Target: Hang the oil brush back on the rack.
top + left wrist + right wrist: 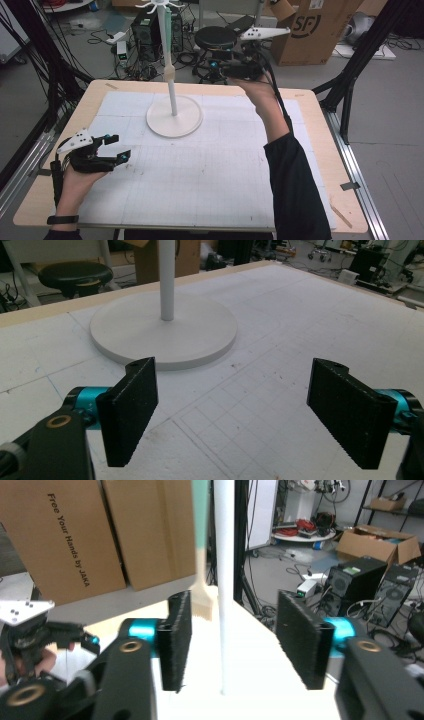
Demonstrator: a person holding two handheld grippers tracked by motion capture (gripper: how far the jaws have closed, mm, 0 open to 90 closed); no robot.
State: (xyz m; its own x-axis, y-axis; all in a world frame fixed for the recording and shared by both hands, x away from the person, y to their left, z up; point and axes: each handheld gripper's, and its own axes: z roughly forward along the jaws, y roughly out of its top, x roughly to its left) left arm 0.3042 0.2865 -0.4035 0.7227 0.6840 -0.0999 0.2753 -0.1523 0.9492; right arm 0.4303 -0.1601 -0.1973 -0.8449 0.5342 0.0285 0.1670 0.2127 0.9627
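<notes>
R gripper (229, 640) jaws part open, empty, brush (201, 555) hung on stand (172, 95) at 12; back off straight w/o bumping pole; L gripper (240, 415) wide, idle.

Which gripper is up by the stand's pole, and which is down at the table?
The right gripper is raised beside the pole, jaws open with nothing between them. The left gripper sits low over the mat, open, apart from the stand's base.

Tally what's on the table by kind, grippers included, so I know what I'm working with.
White stand: 1
Brush hanging on the stand, teal handle: 1
Handheld grippers: 2, left gripper and right gripper, both with jaws open
Total: 4
</notes>
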